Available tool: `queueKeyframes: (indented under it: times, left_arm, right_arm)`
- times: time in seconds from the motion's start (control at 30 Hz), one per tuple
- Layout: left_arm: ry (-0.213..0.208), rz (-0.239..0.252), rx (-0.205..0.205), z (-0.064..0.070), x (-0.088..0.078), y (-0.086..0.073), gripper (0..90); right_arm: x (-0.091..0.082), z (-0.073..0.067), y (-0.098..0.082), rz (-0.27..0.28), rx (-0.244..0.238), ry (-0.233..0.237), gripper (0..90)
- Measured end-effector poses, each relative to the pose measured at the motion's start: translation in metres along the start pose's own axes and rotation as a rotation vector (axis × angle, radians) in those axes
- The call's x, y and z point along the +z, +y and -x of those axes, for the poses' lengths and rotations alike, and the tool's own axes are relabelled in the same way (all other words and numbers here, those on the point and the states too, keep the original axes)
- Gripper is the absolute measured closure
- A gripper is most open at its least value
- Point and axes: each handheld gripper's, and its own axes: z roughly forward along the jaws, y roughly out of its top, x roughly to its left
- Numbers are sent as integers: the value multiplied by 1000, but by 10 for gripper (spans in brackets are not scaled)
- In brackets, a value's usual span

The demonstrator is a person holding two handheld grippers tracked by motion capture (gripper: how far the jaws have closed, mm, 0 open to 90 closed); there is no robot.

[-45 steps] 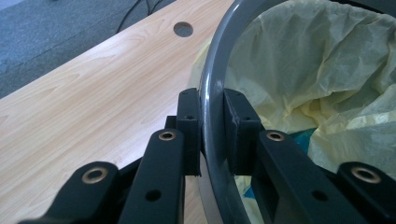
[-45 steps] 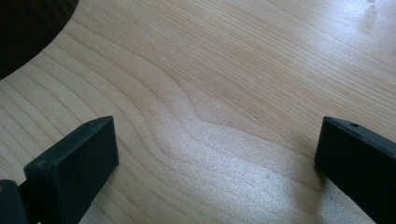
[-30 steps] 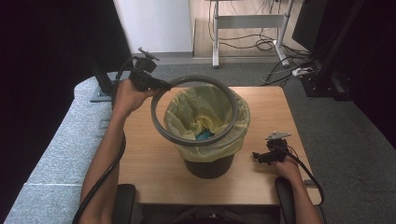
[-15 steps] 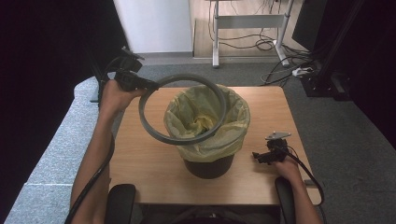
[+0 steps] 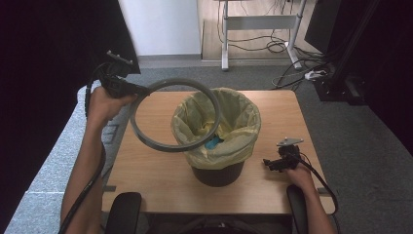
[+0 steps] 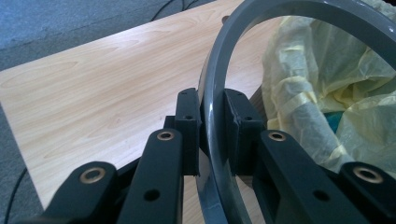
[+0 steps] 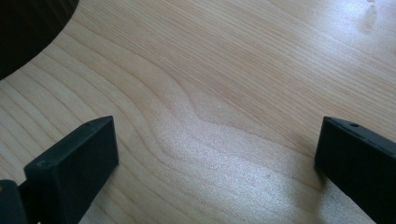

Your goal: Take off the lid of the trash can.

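Each tool, left (image 5: 139,91) and right (image 5: 267,163), is black, with linked jaw arms pinned by brass-ringed rivets, flat rectangular pads, a grey three-cornered plate on top and a black cable trailing along a bare, sleeveless forearm.

grey ring (image 5: 173,117) carried left, seemingly off bin (image 5: 216,146)

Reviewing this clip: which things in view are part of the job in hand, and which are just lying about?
In the job:
- grey ring, clamped in the left gripper
- bin with its yellow liner bag

Just about:
- right gripper, open and resting on the table
- desk frame and floor cables behind
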Motion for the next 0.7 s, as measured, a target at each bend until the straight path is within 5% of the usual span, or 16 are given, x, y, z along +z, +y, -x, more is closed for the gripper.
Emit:
queueKeyframes:
  times: [0.7]
  left_arm:
    - [39,34,-74,-29,-30,-31,773]
  right_arm:
    - [0,0,0,1,2,0,0]
